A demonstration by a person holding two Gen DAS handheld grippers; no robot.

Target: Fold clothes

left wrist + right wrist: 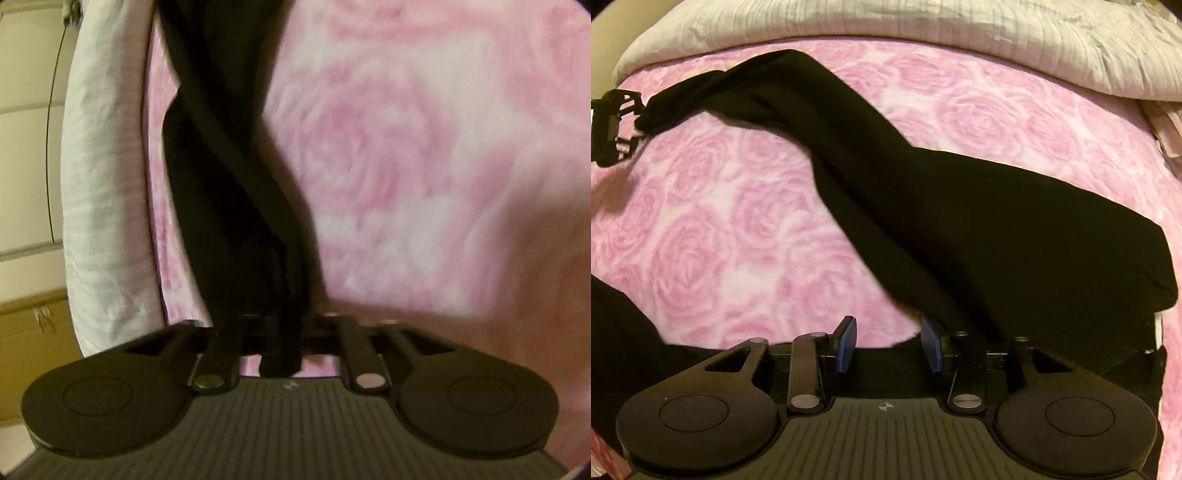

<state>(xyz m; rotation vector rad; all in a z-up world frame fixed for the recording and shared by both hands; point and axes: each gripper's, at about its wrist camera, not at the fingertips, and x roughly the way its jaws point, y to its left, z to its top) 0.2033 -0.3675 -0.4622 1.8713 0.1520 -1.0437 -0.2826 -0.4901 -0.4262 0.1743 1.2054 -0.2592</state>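
A long black garment (960, 229) lies stretched across the pink rose-patterned bedspread (720, 221), wide at the right and narrowing to the far left. There my left gripper (613, 122) holds its narrow end. In the left wrist view the black garment (229, 184) runs twisted from the jaws up and away, and my left gripper (275, 332) is shut on it, its pads hidden by the cloth. My right gripper (888, 343) is open just above the bedspread. Its blue pads (932, 345) sit at the garment's near edge with nothing between them.
A crumpled white blanket (923, 26) runs along the far edge of the bed and shows as a white blanket (103, 184) on the left. More black cloth (620, 332) lies at the lower left. A cardboard box (29, 343) and cream panels (26, 147) stand beyond the bed.
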